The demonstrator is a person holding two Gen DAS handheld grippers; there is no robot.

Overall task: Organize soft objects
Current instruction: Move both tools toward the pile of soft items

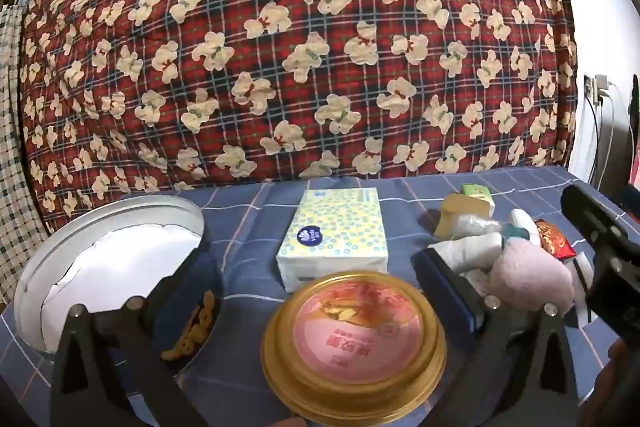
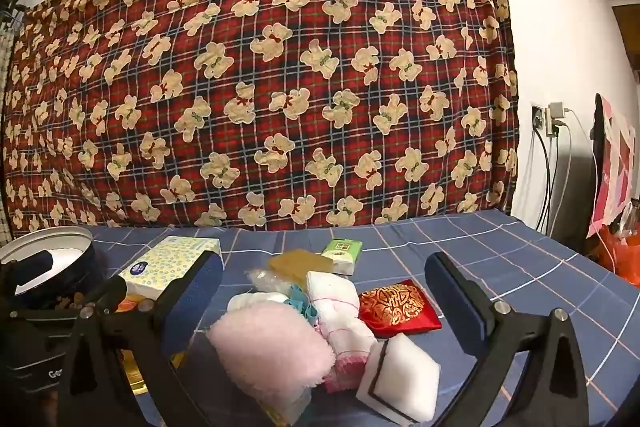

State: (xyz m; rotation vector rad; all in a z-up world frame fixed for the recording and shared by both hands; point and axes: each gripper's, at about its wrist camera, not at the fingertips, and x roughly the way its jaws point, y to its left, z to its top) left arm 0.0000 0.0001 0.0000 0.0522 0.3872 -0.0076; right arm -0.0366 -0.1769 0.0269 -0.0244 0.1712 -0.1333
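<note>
Both claws gape wide, empty: the left gripper (image 1: 320, 291) hovers over the round gold-rimmed tin lid (image 1: 354, 343), the right gripper (image 2: 324, 291) frames the fluffy pink cloth (image 2: 272, 355) heading the soft pile, probably first pick.

A home bedroom, teddy-bear plaid quilt (image 2: 260, 87) hung behind, checked bedsheet (image 2: 500, 267), wall socket with chargers (image 2: 548, 119)

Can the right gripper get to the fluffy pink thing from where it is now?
Probably yes. The right gripper is wide open and the fluffy pink cloth lies right between its fingers, on top of the pile, with nothing covering it.
</note>
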